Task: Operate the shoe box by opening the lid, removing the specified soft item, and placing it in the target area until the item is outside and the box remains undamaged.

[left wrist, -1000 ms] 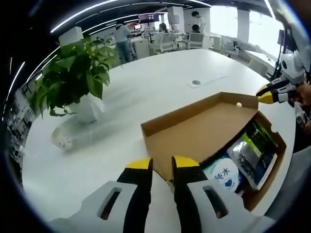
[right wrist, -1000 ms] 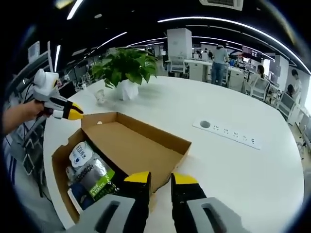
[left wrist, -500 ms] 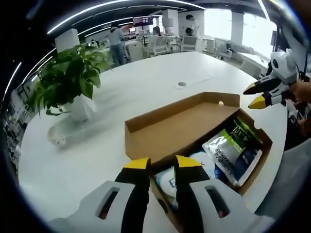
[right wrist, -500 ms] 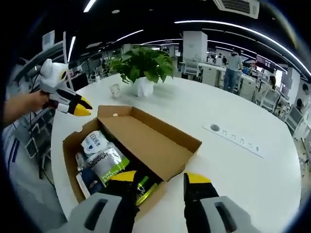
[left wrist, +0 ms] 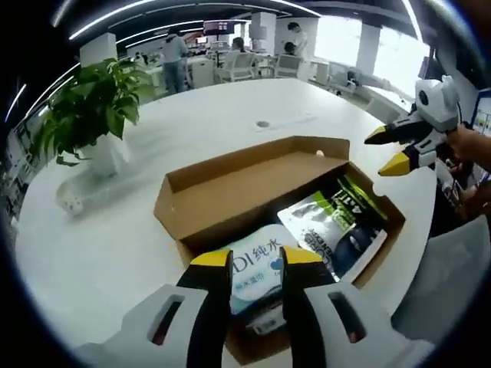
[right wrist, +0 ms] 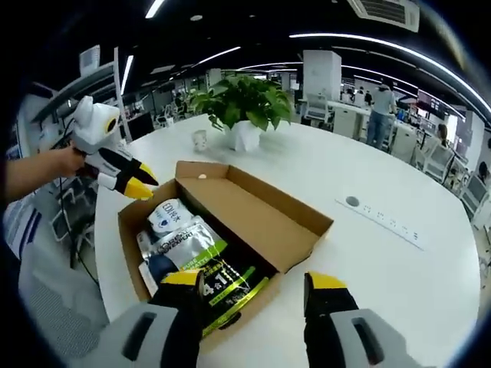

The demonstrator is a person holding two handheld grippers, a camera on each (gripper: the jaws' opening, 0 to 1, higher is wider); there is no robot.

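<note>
1. Holding nothing, your left gripper [left wrist: 257, 261] hovers over the near end of the box [left wrist: 199, 201], its jaws a narrow gap apart, above the white pack [left wrist: 257, 264]. From the right gripper view you see the same gripper [right wrist: 136, 186] just beside the box's far corner.
2. Your right gripper [right wrist: 257, 282] has its jaws spread wide and grips nothing; it hangs above the other end of the box [right wrist: 299, 230], over the green pack [right wrist: 222, 285]. In the left gripper view it [left wrist: 387, 149] sits beside the box's far right side, jaws apart.
3. The box stands on the white table [right wrist: 399, 268] with its lid [left wrist: 253, 184] folded back, standing along the box's long side.
4. The soft packs lie inside: the white pack [right wrist: 167, 215] at your left gripper's end, a silver pack [right wrist: 188, 241] in the middle, the green pack [left wrist: 360, 205] at the other end.
5. A plant [right wrist: 244, 103] stands on the table beyond the box, a small cup [right wrist: 199, 139] beside it.
</note>
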